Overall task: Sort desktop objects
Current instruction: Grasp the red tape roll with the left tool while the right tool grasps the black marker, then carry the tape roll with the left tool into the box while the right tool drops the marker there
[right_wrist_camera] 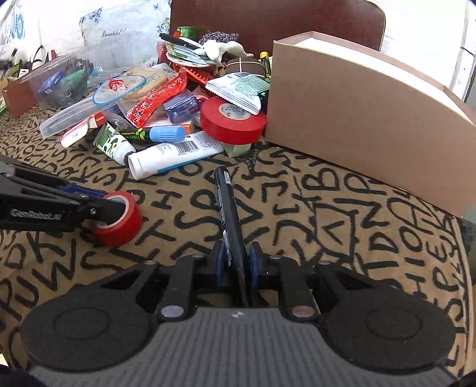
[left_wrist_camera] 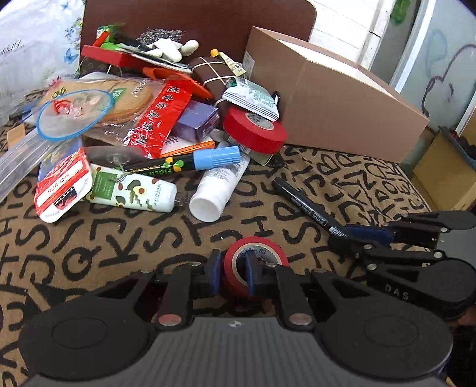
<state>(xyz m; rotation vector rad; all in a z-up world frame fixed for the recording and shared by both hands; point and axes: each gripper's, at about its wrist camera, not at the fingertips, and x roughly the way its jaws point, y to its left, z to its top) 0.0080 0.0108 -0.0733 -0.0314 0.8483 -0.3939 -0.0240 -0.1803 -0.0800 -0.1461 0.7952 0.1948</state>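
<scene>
My left gripper point(left_wrist_camera: 233, 272) is shut on the wall of a small red tape roll point(left_wrist_camera: 269, 248), one finger inside its core; it also shows in the right wrist view point(right_wrist_camera: 119, 218), on the cloth. My right gripper point(right_wrist_camera: 235, 262) is shut on a black marker point(right_wrist_camera: 227, 202) that points away toward the pile; the marker also shows in the left wrist view point(left_wrist_camera: 300, 205). A pile of mixed objects lies beyond, with a larger red tape roll point(left_wrist_camera: 253, 128), a white tube point(left_wrist_camera: 217, 187) and a blue-capped marker point(left_wrist_camera: 190, 162).
An open brown cardboard box point(right_wrist_camera: 366, 110) stands at the right on the letter-patterned cloth point(right_wrist_camera: 327, 214). A clear plastic container point(right_wrist_camera: 65, 80) stands at the far left. A brown chair back point(left_wrist_camera: 196, 20) rises behind the pile.
</scene>
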